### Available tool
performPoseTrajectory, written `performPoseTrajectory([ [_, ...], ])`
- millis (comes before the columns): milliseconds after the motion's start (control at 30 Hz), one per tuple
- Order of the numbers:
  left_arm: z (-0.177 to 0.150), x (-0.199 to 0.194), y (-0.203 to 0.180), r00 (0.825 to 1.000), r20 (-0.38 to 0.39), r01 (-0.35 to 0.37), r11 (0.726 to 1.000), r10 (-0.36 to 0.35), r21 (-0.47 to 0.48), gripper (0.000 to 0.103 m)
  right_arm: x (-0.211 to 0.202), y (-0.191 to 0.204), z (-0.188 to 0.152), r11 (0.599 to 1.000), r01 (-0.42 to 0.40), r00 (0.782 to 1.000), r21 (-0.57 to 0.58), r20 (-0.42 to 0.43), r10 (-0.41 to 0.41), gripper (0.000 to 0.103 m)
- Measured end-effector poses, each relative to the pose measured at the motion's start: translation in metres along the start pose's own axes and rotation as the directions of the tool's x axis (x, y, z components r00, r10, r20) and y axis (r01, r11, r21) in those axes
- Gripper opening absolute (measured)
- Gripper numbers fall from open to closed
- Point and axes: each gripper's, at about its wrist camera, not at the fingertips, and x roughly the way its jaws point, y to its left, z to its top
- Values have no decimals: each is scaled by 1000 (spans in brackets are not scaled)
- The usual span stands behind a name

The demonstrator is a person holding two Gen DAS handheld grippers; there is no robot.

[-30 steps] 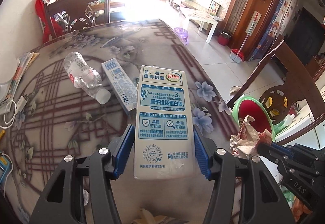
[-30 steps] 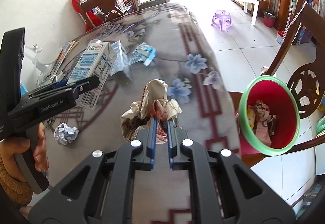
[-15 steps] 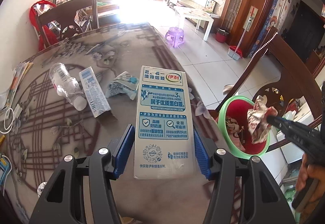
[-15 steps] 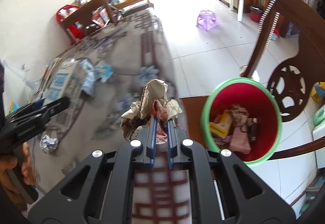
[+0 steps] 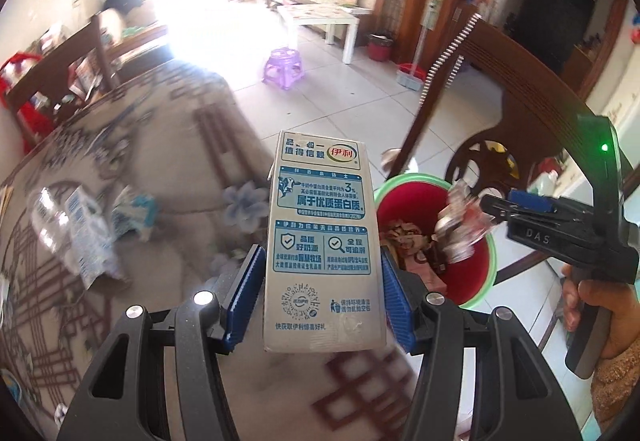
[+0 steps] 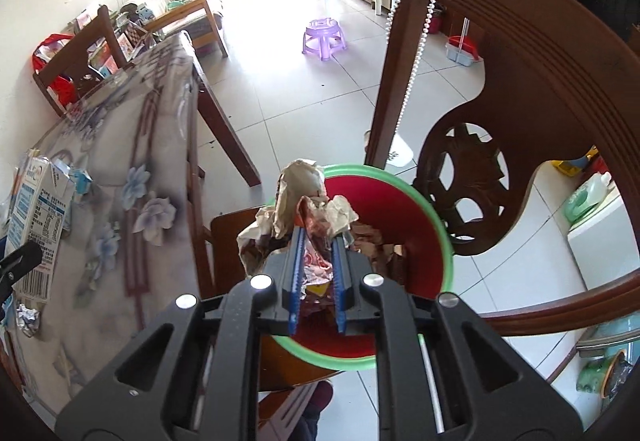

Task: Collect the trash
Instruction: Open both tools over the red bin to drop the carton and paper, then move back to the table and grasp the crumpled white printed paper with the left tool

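My left gripper (image 5: 322,295) is shut on a white and blue milk carton (image 5: 322,237), held upright above the table edge. My right gripper (image 6: 318,241) holds a crumpled paper wad (image 6: 298,203) over the red bin with a green rim (image 6: 416,197); its jaws have parted a little with the wad still between them. The bin (image 5: 486,265) stands on a wooden chair seat and holds several scraps. In the left wrist view the right gripper (image 5: 486,207) and wad (image 5: 460,229) hang over the bin. The carton also shows in the right wrist view (image 6: 38,213).
On the table (image 5: 168,145) lie a clear plastic bottle (image 5: 52,217), a small box (image 5: 86,237) and a blue wrapper (image 5: 136,209). A foil ball (image 6: 26,319) lies near the table front. A carved chair back (image 6: 532,89) stands behind the bin. A purple stool (image 6: 324,37) is on the floor.
Both grippers have swung right, off the table toward the bin. The right gripper now holds the wad over the bin, and its jaws have parted slightly.
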Motion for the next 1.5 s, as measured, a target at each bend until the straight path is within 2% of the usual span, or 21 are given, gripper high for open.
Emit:
performPoseTrajectory([
  [67,6,9,-18,1000,-9,25,998,-25,49,54,4,-6,0,1000,7,1000,1,-15,-7,39],
  [100,8,12,-25,999,-12,33,997,-33,65,54,2,-10,0,1000,25,1000,6,-5,-25,61],
  [133,11,19,-36,998,-22,53,995,-52,89,54,-1,-13,-1,999,42,999,13,14,-42,65],
  [333,30,49,-89,985,-53,172,966,-164,195,54,-21,-42,-15,992,90,994,90,60,-95,65],
  [367,33,52,-94,984,-58,176,961,-167,213,57,-25,-47,-18,989,102,992,107,63,-109,66],
  [400,35,56,-103,985,-60,171,955,-161,241,71,-29,-52,-22,986,112,991,125,64,-121,66],
  [433,37,57,-107,986,-54,168,953,-159,253,74,-32,-55,-25,983,120,990,142,63,-130,66],
  [533,36,50,-107,984,-48,176,951,-170,255,74,-41,-66,-37,973,142,986,184,55,-154,66],
  [633,30,35,-87,984,-29,179,960,-177,215,74,-49,-69,-43,967,152,985,205,53,-166,66],
  [767,14,14,-43,990,0,143,981,-144,129,74,-56,-57,-45,970,133,987,201,63,-148,66],
  [933,-16,-8,24,998,9,54,998,-55,16,74,-69,-9,-32,987,141,984,78,98,-148,67],
  [1233,-70,-38,130,998,-19,-54,988,52,-148,74,-83,91,-19,992,71,987,-103,149,-55,71],
  [1500,-101,-69,201,996,-5,-88,976,88,-201,74,-78,178,-30,982,26,991,-187,132,-1,74],
])
